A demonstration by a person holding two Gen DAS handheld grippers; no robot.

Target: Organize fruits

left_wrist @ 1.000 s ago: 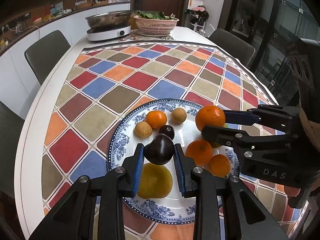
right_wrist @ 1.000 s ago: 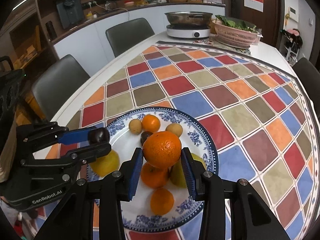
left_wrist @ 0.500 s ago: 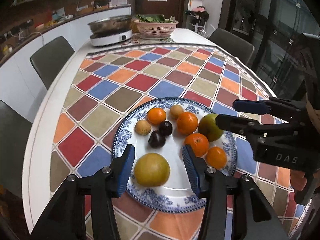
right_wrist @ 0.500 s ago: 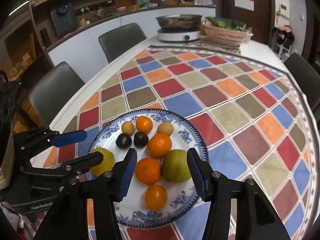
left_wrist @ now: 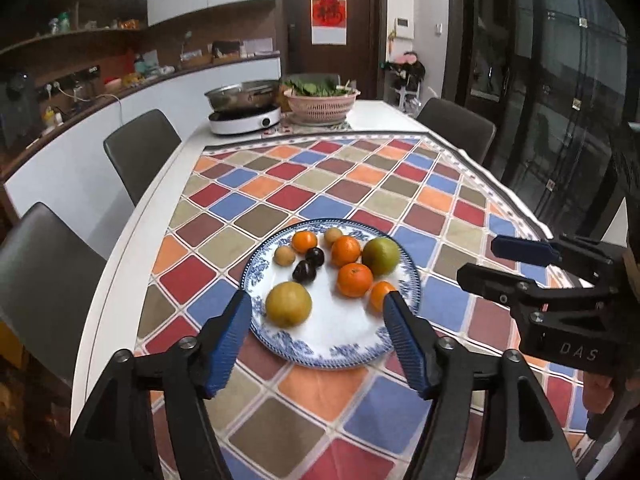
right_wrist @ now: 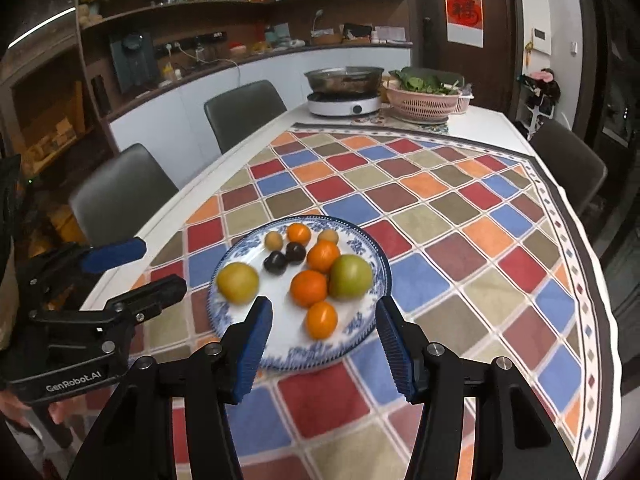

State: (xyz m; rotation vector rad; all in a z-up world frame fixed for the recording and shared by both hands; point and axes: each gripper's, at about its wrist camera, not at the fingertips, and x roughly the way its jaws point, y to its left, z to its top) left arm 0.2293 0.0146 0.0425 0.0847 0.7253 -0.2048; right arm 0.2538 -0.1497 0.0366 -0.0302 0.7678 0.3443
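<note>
A blue-and-white plate [left_wrist: 320, 348] [right_wrist: 296, 356] on the checkered tablecloth holds several fruits: oranges [left_wrist: 354, 279] [right_wrist: 309, 288], a green apple [left_wrist: 380, 256] [right_wrist: 350, 276], a yellow pear [left_wrist: 288, 304] [right_wrist: 237, 283], two dark plums [left_wrist: 305, 271] [right_wrist: 275, 262] and small brown fruits [left_wrist: 284, 256]. My left gripper [left_wrist: 320, 344] is open and empty, raised above the plate's near edge. My right gripper [right_wrist: 324, 344] is open and empty, also raised near the plate's front. Each gripper shows in the other's view: the right one [left_wrist: 508, 264], the left one [right_wrist: 136, 268].
The checkered tablecloth [left_wrist: 360, 184] covers a white table. At its far end stand an induction cooker with a steel pan [left_wrist: 244, 114] and a pink basket of greens [left_wrist: 320, 104]. Grey chairs [left_wrist: 140, 152] line the left side, another [left_wrist: 456, 128] the right.
Both grippers let go of their fruit, the left a dark plum and the right an orange, which now lie on the plate. Both opened wide and drew back and up from the plate.
</note>
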